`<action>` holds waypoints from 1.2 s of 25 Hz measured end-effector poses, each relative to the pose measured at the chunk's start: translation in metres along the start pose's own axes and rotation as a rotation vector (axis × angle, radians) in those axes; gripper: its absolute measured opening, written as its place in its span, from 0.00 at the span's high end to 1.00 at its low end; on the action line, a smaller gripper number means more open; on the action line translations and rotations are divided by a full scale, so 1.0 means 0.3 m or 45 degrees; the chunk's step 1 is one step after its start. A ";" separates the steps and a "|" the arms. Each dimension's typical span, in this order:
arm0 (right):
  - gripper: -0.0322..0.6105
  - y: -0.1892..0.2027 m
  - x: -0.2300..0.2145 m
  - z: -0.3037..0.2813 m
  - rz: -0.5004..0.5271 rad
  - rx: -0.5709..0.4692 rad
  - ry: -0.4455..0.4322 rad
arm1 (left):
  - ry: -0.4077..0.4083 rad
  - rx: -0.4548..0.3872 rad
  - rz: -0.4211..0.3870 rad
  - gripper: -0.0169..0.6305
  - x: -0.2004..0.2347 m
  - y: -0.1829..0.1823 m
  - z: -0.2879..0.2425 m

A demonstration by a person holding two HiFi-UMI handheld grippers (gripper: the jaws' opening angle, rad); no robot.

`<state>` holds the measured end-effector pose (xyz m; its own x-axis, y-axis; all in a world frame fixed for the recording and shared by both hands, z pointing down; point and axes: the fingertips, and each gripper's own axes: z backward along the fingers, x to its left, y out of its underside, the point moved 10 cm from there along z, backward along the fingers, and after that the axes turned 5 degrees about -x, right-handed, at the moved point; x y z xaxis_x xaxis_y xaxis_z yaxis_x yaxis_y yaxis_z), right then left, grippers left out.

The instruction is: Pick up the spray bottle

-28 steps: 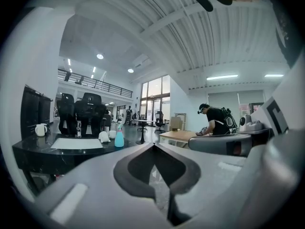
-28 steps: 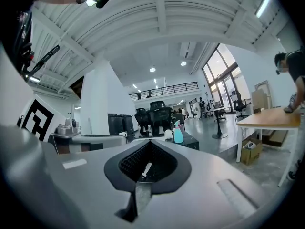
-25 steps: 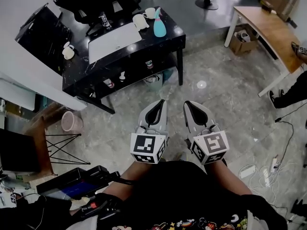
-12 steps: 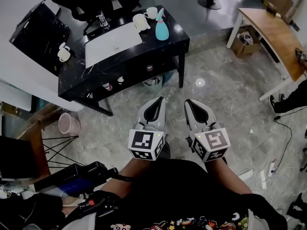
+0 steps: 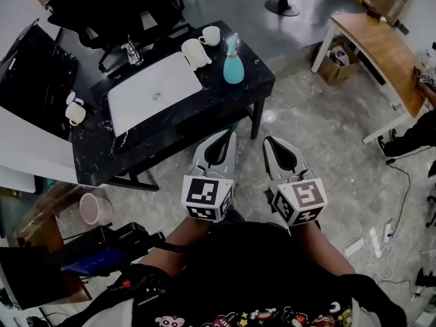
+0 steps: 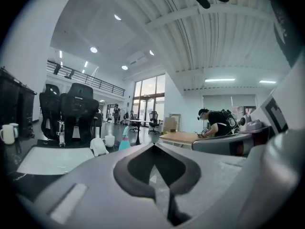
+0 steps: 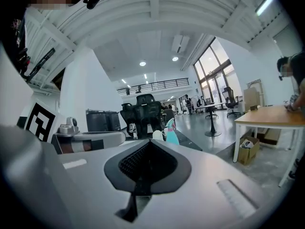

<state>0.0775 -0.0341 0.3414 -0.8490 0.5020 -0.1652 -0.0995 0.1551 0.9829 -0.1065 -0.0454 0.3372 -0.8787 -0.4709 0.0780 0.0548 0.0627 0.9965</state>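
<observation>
A teal spray bottle with a pink nozzle (image 5: 233,62) stands upright at the right end of the black marble counter (image 5: 225,104); it also shows as the spray bottle (image 6: 124,140) and the spray bottle (image 7: 171,132). My left gripper (image 5: 223,139) and right gripper (image 5: 271,142) are held side by side over the floor, short of the counter's front edge. Both have their jaws closed together with nothing between them. The bottle lies well ahead of both, untouched.
On the counter are a white sink basin (image 5: 154,99) with a faucet (image 5: 131,48), a white jug (image 5: 195,52), a white cup (image 5: 210,36) and a mug (image 5: 73,112). A wooden desk (image 5: 381,46) stands to the right, with a person's legs beside it. Black chairs stand behind the counter.
The counter and spray bottle have drawn nearer and lower in the head view as I move toward them. Both grippers stay shut and side by side.
</observation>
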 end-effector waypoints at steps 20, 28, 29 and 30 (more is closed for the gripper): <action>0.91 -0.012 -0.236 -0.465 -0.004 0.055 -0.027 | -0.021 0.023 -0.004 0.97 0.252 0.026 -0.458; 0.91 -0.038 -0.435 -0.642 -0.044 0.064 -0.029 | -0.056 0.054 -0.027 0.97 0.296 0.061 -0.698; 0.91 -0.040 -0.450 -0.661 -0.044 0.070 -0.037 | -0.061 0.056 -0.022 0.97 0.305 0.067 -0.723; 0.91 -0.040 -0.463 -0.683 -0.036 0.071 -0.054 | -0.067 0.050 -0.021 0.93 0.316 0.072 -0.747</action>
<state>0.0902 -0.2800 0.3693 -0.8231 0.5324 -0.1974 -0.0932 0.2162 0.9719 -0.0822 -0.2860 0.3726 -0.9032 -0.4251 0.0593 0.0227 0.0905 0.9956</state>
